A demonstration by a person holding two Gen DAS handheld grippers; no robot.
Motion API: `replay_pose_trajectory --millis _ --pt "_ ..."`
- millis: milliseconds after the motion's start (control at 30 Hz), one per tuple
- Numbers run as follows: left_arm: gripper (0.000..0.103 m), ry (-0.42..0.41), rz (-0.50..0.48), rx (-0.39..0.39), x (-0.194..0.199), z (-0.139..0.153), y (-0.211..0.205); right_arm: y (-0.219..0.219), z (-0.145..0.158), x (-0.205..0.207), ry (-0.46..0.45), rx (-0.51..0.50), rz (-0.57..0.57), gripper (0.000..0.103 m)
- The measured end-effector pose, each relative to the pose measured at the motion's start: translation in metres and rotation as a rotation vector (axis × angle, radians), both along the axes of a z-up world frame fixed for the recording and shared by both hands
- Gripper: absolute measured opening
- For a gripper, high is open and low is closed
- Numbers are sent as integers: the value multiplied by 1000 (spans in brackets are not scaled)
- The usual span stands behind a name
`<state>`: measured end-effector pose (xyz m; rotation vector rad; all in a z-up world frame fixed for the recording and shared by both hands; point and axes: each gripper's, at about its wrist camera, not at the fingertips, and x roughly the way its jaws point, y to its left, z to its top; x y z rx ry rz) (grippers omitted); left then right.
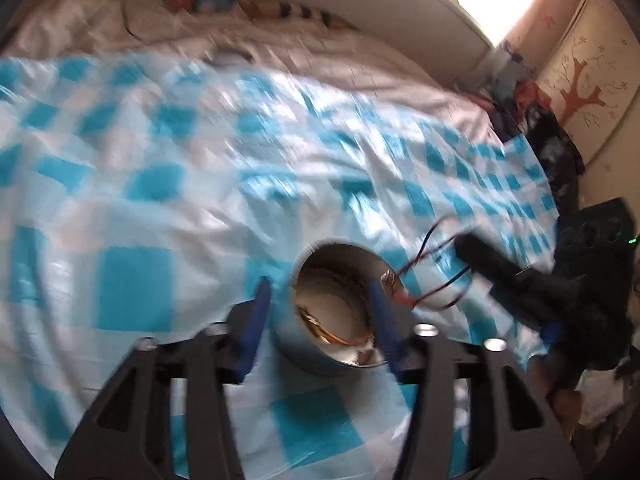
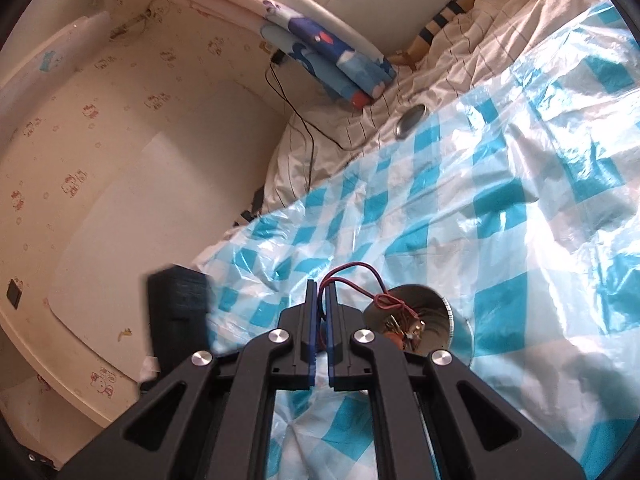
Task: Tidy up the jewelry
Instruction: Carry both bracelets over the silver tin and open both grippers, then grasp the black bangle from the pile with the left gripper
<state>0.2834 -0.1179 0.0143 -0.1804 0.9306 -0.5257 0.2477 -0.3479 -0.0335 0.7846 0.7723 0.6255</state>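
A round metal tin [image 1: 320, 344] stands on the blue-and-white checked plastic sheet [image 1: 160, 160] and holds gold jewelry. It also shows in the right wrist view [image 2: 436, 312]. My left gripper [image 1: 320, 292] is open, one finger outside the tin's wall and one over its inside. My right gripper [image 2: 321, 292] is shut on a red-and-black cord necklace [image 2: 352, 272], which loops from the fingertips into the tin's mouth. In the left wrist view the cord [image 1: 432, 264] hangs over the tin's right rim from the right gripper [image 1: 472, 248].
The tin's metal lid [image 2: 412, 120] lies far back on the white bedsheet. A rolled blue patterned blanket [image 2: 332, 56] lies by the wall. A black cable [image 2: 304, 128] runs down the bed's edge. Clothes are piled at the right [image 1: 552, 144].
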Motion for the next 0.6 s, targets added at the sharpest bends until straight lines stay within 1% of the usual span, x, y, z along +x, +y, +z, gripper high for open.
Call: replay_pose_trajectory --millis 33,67,133,167,233,267,333,400,467,533,567,600 --pt "54 -13 14 -2 -3 4 5 5 -4 2 22 -26 10 5" --pt "54 -22 34 0 -6 9 12 14 -9 3 51 -77 25 6" --pt "56 -26 71 -9 -11 14 27 22 -15 2 81 -130 33 28" --pt "56 -26 85 -24 -17 15 35 23 -15 -1 83 -145 22 42" --pt "58 -23 105 -41 -27 17 49 18 -8 -9 67 -158 6 44" --pt "58 -24 112 -46 -38 17 56 13 -1 -17 51 -158 -8 46" --pt "60 -18 111 -49 -56 15 65 4 10 -32 32 -160 -41 51" --pt "61 1 96 -50 -79 9 74 -6 19 -59 24 -142 -72 53" --pt "63 35 70 -44 -106 -3 82 -11 23 -91 26 -145 -89 55" --pt "63 79 35 -29 -126 -13 83 -9 24 -123 39 -180 -95 55" --pt "63 94 -4 -15 -140 -18 80 -7 23 -143 48 -203 -97 55" --pt "63 92 -35 1 -152 -21 76 -5 24 -158 55 -220 -101 56"
